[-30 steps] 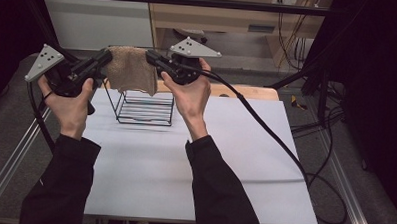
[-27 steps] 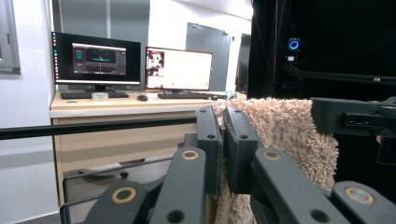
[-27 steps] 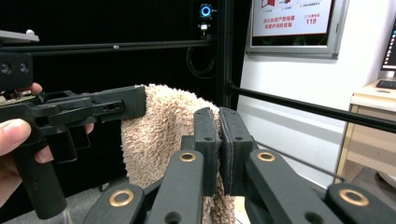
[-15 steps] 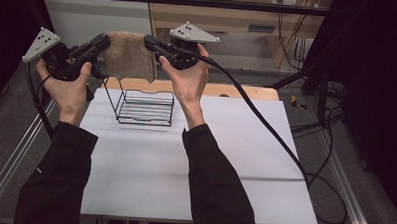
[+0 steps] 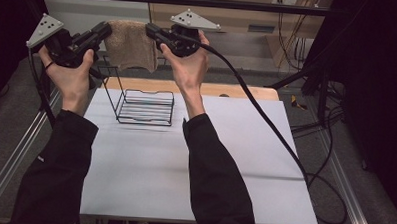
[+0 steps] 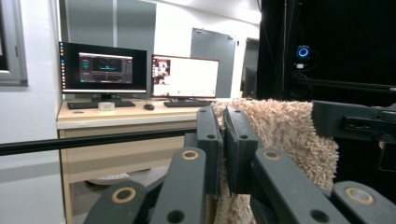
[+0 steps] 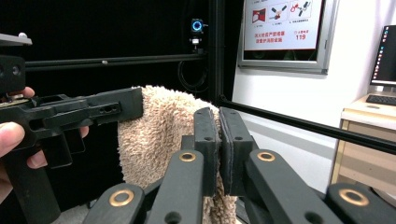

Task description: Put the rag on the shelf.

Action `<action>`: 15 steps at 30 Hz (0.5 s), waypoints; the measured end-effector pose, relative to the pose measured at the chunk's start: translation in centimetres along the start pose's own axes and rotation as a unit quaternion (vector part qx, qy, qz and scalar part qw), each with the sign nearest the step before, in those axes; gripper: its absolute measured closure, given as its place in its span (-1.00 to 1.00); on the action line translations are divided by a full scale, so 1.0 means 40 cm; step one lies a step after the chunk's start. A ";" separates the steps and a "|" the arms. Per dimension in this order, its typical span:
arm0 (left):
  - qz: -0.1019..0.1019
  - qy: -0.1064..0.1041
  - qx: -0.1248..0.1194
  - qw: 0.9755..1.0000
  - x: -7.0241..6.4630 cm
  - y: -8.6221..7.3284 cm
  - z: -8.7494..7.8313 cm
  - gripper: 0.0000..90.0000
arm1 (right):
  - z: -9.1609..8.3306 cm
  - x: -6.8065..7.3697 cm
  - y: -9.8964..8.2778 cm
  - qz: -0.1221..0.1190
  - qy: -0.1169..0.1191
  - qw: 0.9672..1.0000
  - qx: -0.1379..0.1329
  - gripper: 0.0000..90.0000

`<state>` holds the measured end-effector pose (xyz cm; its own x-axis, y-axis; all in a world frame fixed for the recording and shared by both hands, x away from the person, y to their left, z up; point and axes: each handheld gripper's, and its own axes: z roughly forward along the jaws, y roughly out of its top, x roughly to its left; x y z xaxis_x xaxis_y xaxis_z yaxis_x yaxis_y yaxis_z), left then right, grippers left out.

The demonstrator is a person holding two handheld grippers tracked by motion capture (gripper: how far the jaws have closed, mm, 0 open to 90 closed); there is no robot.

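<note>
A tan fluffy towel (image 5: 131, 44) hangs in the air, stretched between the two grippers above the far edge of the table. My left gripper (image 5: 105, 30) is shut on its left top corner, and the towel (image 6: 280, 135) spreads out beyond the closed jaws in the left gripper view. My right gripper (image 5: 152, 30) is shut on the right top corner; in the right gripper view the towel (image 7: 161, 135) hangs to the left of the jaws. A black wire rack (image 5: 144, 106) stands on the white table (image 5: 235, 158) right below the towel.
A wooden strip (image 5: 237, 91) runs along the table's far edge. The right gripper's black cable (image 5: 271, 129) trails across the table's right side to the floor. A black frame bar (image 5: 240, 2) crosses overhead behind the grippers. Desks with monitors (image 6: 105, 70) stand beyond.
Both hands have lifted the towel higher and farther from the person, above the wire rack. The grippers have kept their hold.
</note>
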<state>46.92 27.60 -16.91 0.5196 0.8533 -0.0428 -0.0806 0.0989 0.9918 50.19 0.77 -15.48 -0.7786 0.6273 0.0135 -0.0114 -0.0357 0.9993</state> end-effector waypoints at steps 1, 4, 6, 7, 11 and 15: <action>0.002 0.000 0.001 1.000 0.004 0.001 0.004 0.90 | 0.004 -0.002 0.001 -0.003 -0.002 1.000 0.001 0.93; -0.001 0.001 -0.002 1.000 0.014 0.004 0.014 0.90 | 0.018 -0.012 0.004 -0.005 -0.005 1.000 0.002 0.93; -0.002 0.005 -0.001 1.000 0.021 0.003 0.021 0.90 | 0.027 -0.017 0.006 -0.006 -0.005 1.000 0.003 0.93; -0.003 0.005 -0.001 1.000 0.024 0.002 0.025 0.90 | 0.032 -0.020 0.007 -0.010 -0.005 1.000 0.003 0.93; -0.010 0.006 0.004 1.000 0.039 -0.006 0.042 0.90 | 0.049 -0.035 0.001 -0.008 -0.008 1.000 0.009 0.93; -0.013 0.009 0.011 1.000 0.053 -0.022 0.062 0.90 | 0.066 -0.050 -0.009 -0.005 -0.012 1.000 0.014 0.93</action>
<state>50.22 28.05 -17.57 0.5058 0.8597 -0.0706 -0.0485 0.1101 0.9927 53.41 1.59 -15.76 -0.7632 0.6462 0.0045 -0.0004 -0.0074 1.0000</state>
